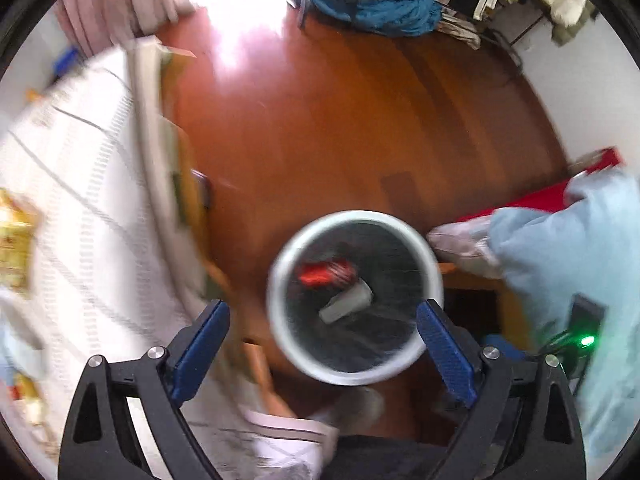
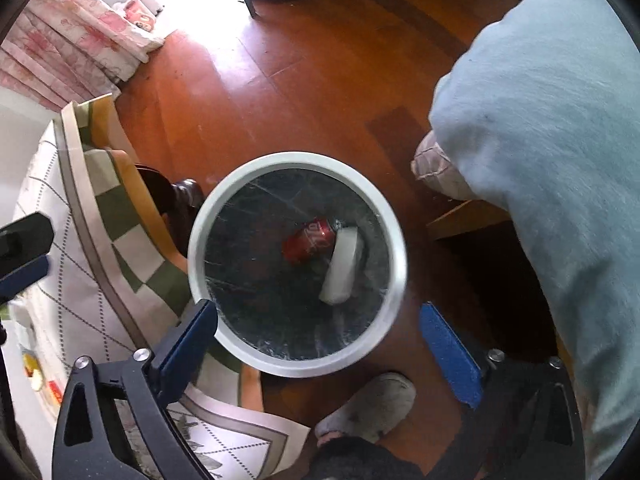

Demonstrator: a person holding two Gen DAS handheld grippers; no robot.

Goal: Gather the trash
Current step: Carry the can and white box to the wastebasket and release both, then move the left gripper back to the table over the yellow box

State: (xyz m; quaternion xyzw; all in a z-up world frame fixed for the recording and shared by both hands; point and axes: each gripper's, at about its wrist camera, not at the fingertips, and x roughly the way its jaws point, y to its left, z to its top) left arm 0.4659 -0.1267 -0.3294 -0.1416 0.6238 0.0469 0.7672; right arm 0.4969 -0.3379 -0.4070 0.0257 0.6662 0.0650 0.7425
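Note:
A round white-rimmed bin [image 1: 434, 276] [image 2: 198, 240] with a dark liner stands on the wooden floor, straight below both grippers. Inside it lie a red soda can [image 1: 320, 273] [image 2: 306, 240] and a white paper cup [image 1: 348, 302] [image 2: 342, 266], side by side. My left gripper [image 1: 322, 322] hangs over the bin with its blue fingers [image 1: 208, 334] wide apart and nothing between them. My right gripper [image 2: 318, 326] is also above the bin, open and empty, its fingers [image 2: 444, 344] straddling the near rim. The left wrist view is blurred.
A table with a white patterned cloth [image 1: 72, 208] [image 2: 60, 280] sits left of the bin, snack packets [image 1: 14, 240] on it. The person's light-blue sleeve [image 2: 540, 140] and slippers [image 2: 372, 404] are at the right and below. Blue clothes [image 1: 384, 4] lie at the far end.

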